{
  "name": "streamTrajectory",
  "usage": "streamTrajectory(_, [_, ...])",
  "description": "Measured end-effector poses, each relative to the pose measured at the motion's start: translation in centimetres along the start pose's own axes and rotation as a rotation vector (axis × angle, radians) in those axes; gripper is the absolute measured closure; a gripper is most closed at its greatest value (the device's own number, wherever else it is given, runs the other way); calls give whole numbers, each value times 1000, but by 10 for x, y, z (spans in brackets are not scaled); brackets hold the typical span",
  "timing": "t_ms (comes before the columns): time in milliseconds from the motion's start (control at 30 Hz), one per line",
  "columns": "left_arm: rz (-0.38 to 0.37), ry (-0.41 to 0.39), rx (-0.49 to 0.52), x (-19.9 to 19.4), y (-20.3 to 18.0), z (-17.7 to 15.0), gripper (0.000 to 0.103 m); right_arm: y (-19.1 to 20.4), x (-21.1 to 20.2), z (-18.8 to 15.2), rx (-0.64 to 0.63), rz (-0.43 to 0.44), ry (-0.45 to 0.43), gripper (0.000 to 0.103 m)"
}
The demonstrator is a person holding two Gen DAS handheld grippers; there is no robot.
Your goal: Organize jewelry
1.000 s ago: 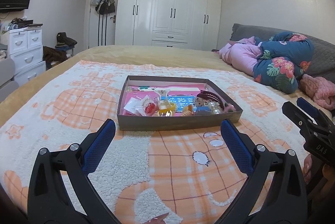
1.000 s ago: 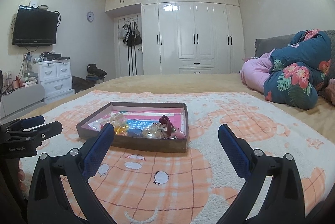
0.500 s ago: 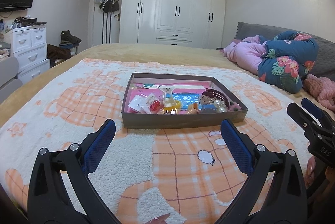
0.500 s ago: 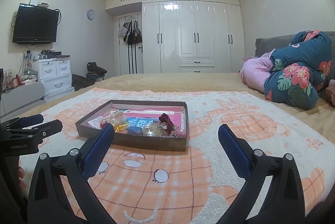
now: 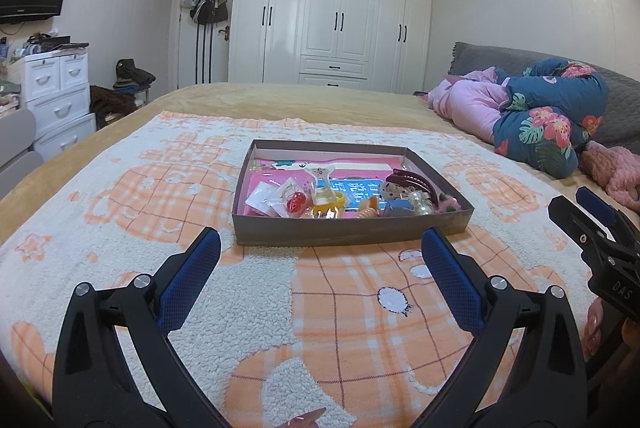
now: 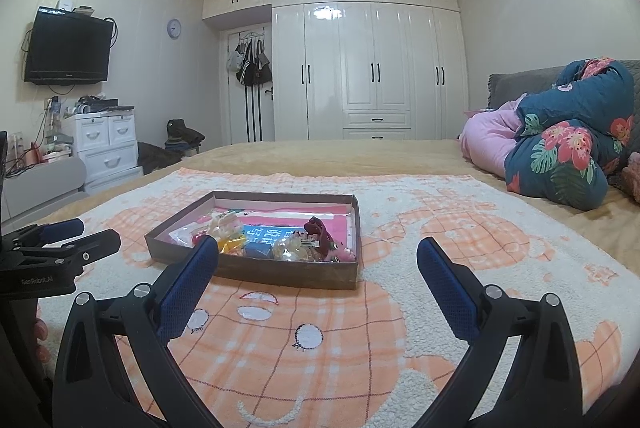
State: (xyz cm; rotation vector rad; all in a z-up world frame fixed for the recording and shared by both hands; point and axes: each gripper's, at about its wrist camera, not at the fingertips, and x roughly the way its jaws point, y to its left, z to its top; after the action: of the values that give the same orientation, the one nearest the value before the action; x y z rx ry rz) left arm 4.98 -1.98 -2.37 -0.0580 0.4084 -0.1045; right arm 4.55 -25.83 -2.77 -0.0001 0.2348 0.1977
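Observation:
A shallow brown box (image 5: 352,230) (image 6: 280,274) lies on the orange-and-white blanket, holding a jumble of jewelry and trinkets. Inside I see a red bead piece (image 5: 295,205), a yellow ring-shaped piece (image 5: 330,202), a dark maroon hair clip (image 5: 412,180) (image 6: 318,230) and a small blue box (image 5: 398,208) (image 6: 258,250). My left gripper (image 5: 320,252) hovers open just short of the box's near wall, nothing between its fingers. My right gripper (image 6: 318,260) is open too, to the right of the left one and aimed at the box's right part.
Folded quilts (image 5: 544,116) and a pink fluffy item (image 5: 616,172) lie at the right of the bed. White drawers (image 5: 56,96) and a wall TV (image 6: 68,46) stand at the left, wardrobes (image 6: 372,80) behind. The blanket (image 5: 360,328) spreads flat around the box.
Both grippers have tilted up slightly and edged toward the box, which now sits a little lower and larger in view. Both stay open.

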Motion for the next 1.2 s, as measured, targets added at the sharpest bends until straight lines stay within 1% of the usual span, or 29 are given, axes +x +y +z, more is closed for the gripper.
streamTrajectory(1200, [0, 1, 1, 1, 0, 0, 11, -2, -1, -2, 1, -4, -3, 6])
